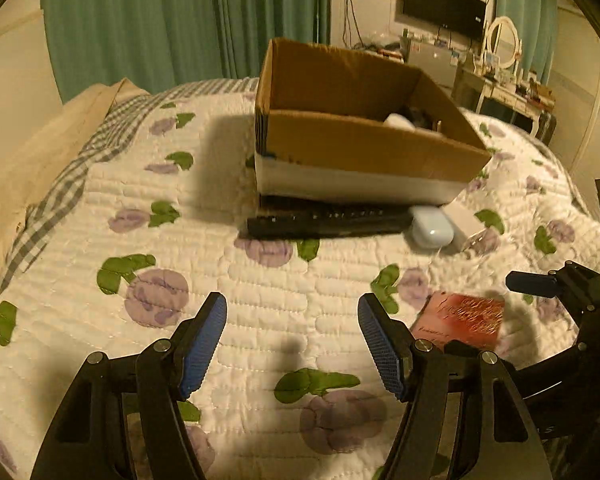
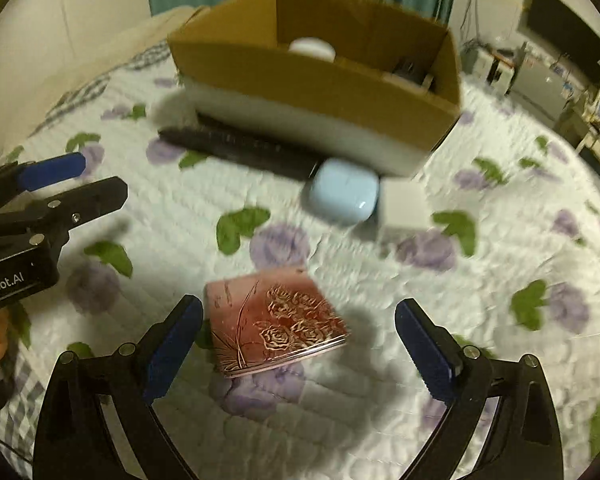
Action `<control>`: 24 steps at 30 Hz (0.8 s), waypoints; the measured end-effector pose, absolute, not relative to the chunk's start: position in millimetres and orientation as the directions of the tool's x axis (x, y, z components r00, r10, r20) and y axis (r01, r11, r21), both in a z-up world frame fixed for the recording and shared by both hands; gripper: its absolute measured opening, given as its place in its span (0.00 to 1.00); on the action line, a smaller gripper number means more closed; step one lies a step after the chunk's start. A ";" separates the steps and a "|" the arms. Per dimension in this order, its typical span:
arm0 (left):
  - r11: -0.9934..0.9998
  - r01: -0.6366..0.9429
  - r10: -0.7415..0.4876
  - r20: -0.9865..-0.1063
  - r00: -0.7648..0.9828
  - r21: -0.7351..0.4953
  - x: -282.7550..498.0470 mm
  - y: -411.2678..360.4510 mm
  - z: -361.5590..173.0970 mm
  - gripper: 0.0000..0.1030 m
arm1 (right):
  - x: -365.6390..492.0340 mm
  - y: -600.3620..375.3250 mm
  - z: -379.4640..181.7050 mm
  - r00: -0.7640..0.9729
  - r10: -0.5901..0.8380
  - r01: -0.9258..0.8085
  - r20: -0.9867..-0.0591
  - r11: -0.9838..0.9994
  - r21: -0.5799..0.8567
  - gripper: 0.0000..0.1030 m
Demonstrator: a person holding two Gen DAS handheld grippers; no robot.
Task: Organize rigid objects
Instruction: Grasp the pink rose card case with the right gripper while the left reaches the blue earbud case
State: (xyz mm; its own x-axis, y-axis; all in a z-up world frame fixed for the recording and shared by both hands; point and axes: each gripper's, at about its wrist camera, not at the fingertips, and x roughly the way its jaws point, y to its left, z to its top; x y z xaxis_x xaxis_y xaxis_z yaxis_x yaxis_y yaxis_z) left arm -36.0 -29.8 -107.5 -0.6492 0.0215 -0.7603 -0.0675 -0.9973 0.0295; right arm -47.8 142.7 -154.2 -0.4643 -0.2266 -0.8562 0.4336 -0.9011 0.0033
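Note:
An open cardboard box (image 1: 364,148) (image 2: 320,80) stands on the floral quilt and holds a white rounded object (image 2: 312,48) and some dark items. In front of it lie a black remote (image 1: 324,220) (image 2: 240,148), a light-blue earbud case (image 1: 432,228) (image 2: 344,196) and a small white box (image 2: 404,208). A pink flat case with embossed roses (image 2: 272,320) (image 1: 464,316) lies nearer. My right gripper (image 2: 300,340) is open above the pink case, empty. My left gripper (image 1: 292,340) is open and empty over bare quilt, left of the pink case.
The bed's quilt (image 1: 100,208) slopes away to a beige pillow (image 1: 40,152) at the far left. Green curtains (image 1: 160,20) hang behind. A dresser with a mirror (image 1: 500,48) and a wall screen stand at the far right.

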 end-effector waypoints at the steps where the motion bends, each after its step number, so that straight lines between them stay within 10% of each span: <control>1: -0.997 -0.066 0.018 -0.763 -0.647 0.033 -37.0 -30.0 -109.7 0.69 | -49.2 141.7 -157.8 -0.455 -0.232 0.439 -0.860 -0.898 0.010 0.95; 24: -0.993 -0.121 0.073 -0.776 -0.626 0.003 -66.8 22.1 -106.6 0.69 | -72.4 228.8 -102.8 -0.647 -0.177 0.247 -0.741 -0.969 0.016 0.69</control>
State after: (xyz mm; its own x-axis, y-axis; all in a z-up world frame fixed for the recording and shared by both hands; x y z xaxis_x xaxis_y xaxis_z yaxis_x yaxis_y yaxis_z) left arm -66.8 22.1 -106.6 -0.6262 0.0735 -0.7762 -0.1207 -0.9927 0.0034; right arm -72.4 228.8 -102.8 -0.6474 -0.1772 -0.7413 0.2469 -0.9689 0.0160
